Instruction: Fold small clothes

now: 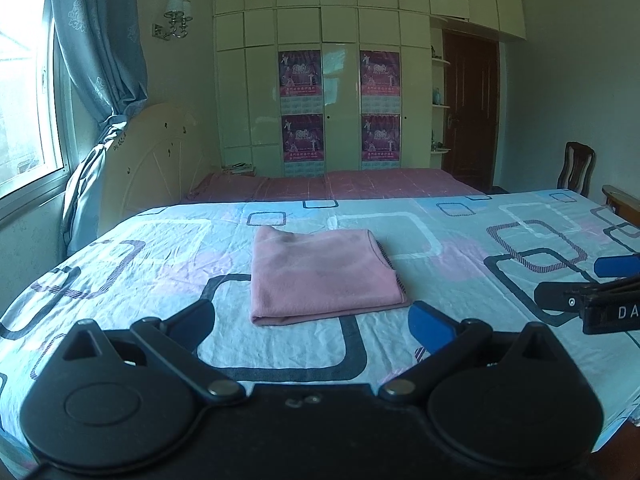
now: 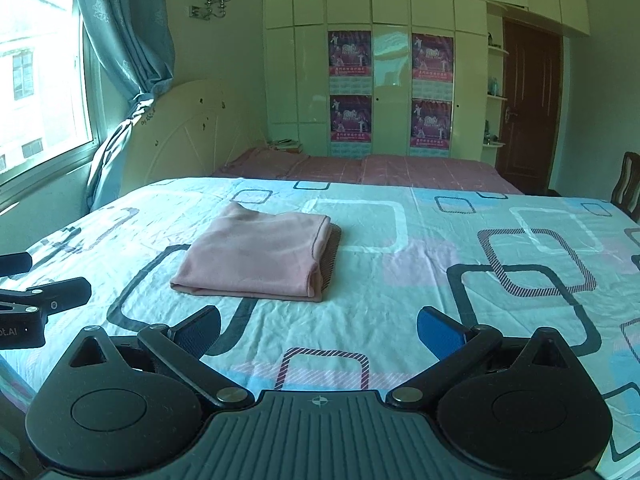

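A pink garment [image 1: 320, 276] lies folded into a flat rectangle on the patterned bedsheet [image 1: 460, 248]. It also shows in the right wrist view [image 2: 260, 256], left of centre. My left gripper [image 1: 314, 322] is open and empty, just short of the garment's near edge. My right gripper [image 2: 320, 328] is open and empty, a little back from the garment and to its right. The right gripper shows at the right edge of the left wrist view [image 1: 588, 284]. The left gripper shows at the left edge of the right wrist view [image 2: 40, 284].
A second bed with a red cover [image 2: 360, 168] stands behind. A cream headboard [image 2: 188, 128], curtain [image 2: 120, 32] and window are at the left. A wardrobe with posters [image 2: 392, 88], a brown door [image 2: 528, 108] and a wooden chair [image 2: 628, 184] are at the back and right.
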A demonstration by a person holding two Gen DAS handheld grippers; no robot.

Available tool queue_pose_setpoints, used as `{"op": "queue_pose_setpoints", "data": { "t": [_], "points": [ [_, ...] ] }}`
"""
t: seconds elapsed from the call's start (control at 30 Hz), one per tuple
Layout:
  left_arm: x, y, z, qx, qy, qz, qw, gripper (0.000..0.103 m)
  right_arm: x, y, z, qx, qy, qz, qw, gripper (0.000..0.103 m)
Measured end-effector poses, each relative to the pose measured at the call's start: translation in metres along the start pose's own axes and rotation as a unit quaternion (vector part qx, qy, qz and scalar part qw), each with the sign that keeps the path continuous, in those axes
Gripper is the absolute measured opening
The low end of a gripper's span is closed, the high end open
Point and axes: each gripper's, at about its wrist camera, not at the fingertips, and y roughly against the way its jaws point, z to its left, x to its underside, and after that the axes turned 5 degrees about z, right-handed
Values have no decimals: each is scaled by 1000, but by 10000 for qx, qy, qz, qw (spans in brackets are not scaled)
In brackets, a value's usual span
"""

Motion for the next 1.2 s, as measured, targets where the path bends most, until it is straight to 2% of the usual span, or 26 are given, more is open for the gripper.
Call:
{"op": "queue_pose_setpoints", "data": {
  "t": [1.2],
  "points": [
    [-6, 0, -1, 47, -111, -50, 9999, 102, -8, -1, -11, -56, 46, 31, 10000, 103]
  ]
}}
